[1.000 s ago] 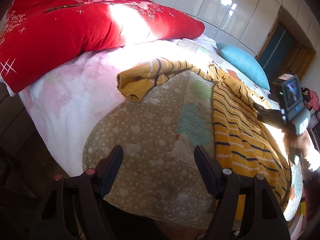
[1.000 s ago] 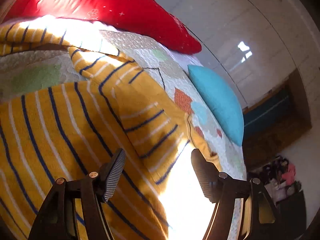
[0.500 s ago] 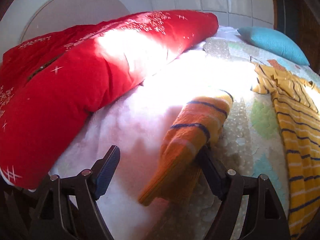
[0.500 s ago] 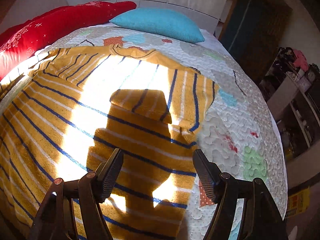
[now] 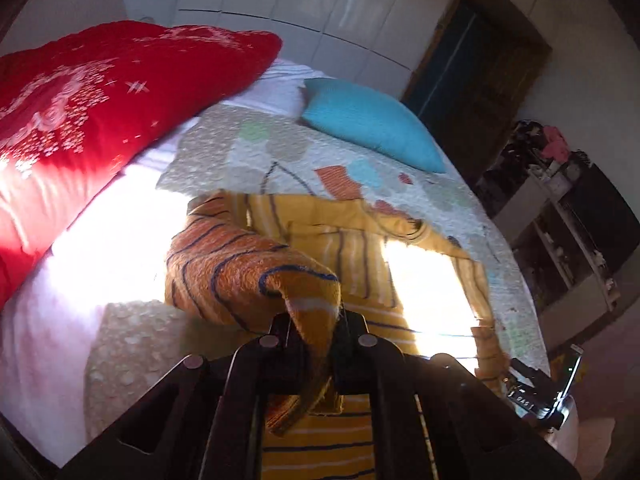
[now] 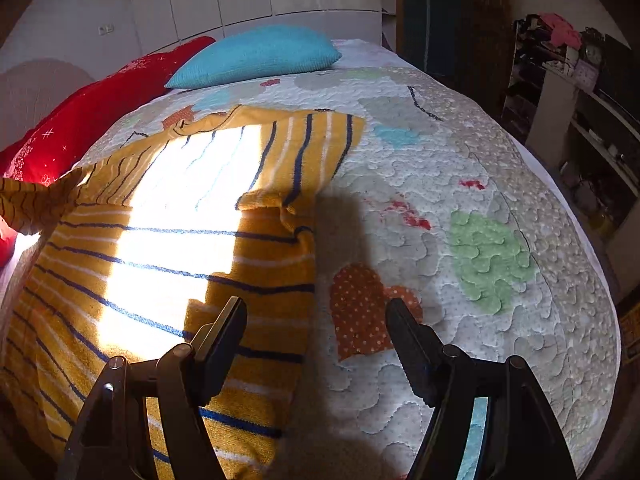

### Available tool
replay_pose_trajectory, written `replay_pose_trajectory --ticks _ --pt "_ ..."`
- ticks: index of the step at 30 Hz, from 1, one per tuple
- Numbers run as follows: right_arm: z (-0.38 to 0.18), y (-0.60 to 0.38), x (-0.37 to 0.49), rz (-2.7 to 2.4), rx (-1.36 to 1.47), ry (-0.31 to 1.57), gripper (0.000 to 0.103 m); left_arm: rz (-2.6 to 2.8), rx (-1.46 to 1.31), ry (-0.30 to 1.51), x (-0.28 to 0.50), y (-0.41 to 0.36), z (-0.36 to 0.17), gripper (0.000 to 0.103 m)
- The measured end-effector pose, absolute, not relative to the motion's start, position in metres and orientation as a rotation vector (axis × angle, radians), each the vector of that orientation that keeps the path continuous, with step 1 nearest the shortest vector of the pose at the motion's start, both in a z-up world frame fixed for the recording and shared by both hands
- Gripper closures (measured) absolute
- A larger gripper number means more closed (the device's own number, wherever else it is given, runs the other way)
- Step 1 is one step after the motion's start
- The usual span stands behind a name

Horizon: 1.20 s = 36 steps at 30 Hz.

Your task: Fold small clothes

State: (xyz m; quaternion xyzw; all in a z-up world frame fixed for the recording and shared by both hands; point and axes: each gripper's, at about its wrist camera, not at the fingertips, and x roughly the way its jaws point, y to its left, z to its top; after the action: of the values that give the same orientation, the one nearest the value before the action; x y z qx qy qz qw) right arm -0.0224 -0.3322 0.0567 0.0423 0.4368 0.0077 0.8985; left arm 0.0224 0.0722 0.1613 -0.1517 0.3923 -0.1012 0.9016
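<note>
Partly hidden behind its own black frame, the left gripper (image 5: pixel 316 320) is clamped tight on a sleeve (image 5: pixel 248 276) of the yellow sweater (image 6: pixel 160 240); the pads themselves are buried in the knit and cannot be made out. That sleeve is lifted off the bed and folded back toward the camera, its cuff hanging down between the arms of the tool. Strong sunlight blows out a patch on the sweater's chest, so the stripes there vanish. Left of the garment lies a red pillow (image 5: pixel 100 100), cut off by the picture's edge, and a pale pink blanket (image 5: pixel 60 320) washed white by the glare. Farther back a turquoise cushion (image 5: pixel 372 124) rests on the patchwork quilt (image 6: pixel 460 200).

The sweater is mustard knit with thin navy and white stripes, spread flat on the quilt, collar toward the cushion. Its right sleeve (image 6: pixel 304 152) lies folded in across the chest, the cuff at the shadow's edge. The right gripper (image 6: pixel 316 320) hovers above the sweater's side edge with fingers spread wide and nothing between them, the left finger (image 6: pixel 224 328) over the knit and the other over an orange heart patch (image 6: pixel 364 308). At far right, dark shelves (image 6: pixel 580 100) are cluttered and too dim to read.
</note>
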Motion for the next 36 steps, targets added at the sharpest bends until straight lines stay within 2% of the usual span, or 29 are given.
replay_pose_trajectory --ticks 2,3,4,5,6,7,11,13,18,24,25,26,27,29,36 --pt "0.055 -0.341 -0.027 0.003 0.112 0.910 0.027 -0.341 -0.290 0.816 0.037 0.016 0.166 0.094" --pt "0.054 -0.346 -0.029 -0.005 0.119 0.909 0.027 -0.396 -0.273 0.831 0.042 -0.010 0.164 0.086" --pt "0.056 -0.350 -0.031 -0.012 0.123 0.907 0.027 -0.443 -0.258 0.851 0.046 -0.034 0.159 0.071" --pt "0.057 -0.354 -0.034 -0.019 0.129 0.902 0.027 -0.468 -0.243 0.875 0.047 -0.053 0.152 0.061" --pt "0.060 -0.359 -0.036 -0.023 0.138 0.897 0.027 -0.471 -0.234 0.892 0.044 -0.066 0.145 0.045" --pt "0.063 -0.363 -0.038 -0.024 0.148 0.894 0.027 -0.470 -0.228 0.896 0.039 -0.075 0.138 0.042" --pt "0.079 -0.366 -0.040 -0.002 0.164 0.856 0.026 -0.446 -0.189 0.928 0.006 -0.069 0.110 0.040" --pt "0.086 -0.357 -0.033 0.043 0.157 0.839 0.026 -0.375 -0.184 0.937 -0.011 -0.048 0.097 0.037" --pt "0.089 -0.309 -0.003 0.205 0.173 0.830 0.026 -0.209 -0.226 0.935 -0.051 0.013 0.081 0.036" --pt "0.058 -0.251 0.053 0.308 0.250 0.962 0.027 -0.124 -0.361 0.899 -0.085 0.066 0.073 0.033" --pt "0.050 -0.245 0.061 0.310 0.260 0.986 0.032 -0.117 -0.373 0.895 -0.087 0.070 0.071 0.033" --pt "0.044 -0.239 0.067 0.309 0.264 1.006 0.063 -0.108 -0.378 0.894 -0.089 0.074 0.069 0.033" --pt "0.040 -0.232 0.071 0.307 0.256 1.024 0.087 -0.097 -0.376 0.896 -0.089 0.076 0.067 0.033" --pt "0.044 -0.219 0.074 0.329 0.220 1.037 0.092 -0.074 -0.365 0.895 -0.088 0.081 0.065 0.033" --pt "0.128 -0.226 0.084 0.307 0.109 0.838 0.093 -0.032 -0.361 0.870 -0.083 0.093 0.064 0.033"
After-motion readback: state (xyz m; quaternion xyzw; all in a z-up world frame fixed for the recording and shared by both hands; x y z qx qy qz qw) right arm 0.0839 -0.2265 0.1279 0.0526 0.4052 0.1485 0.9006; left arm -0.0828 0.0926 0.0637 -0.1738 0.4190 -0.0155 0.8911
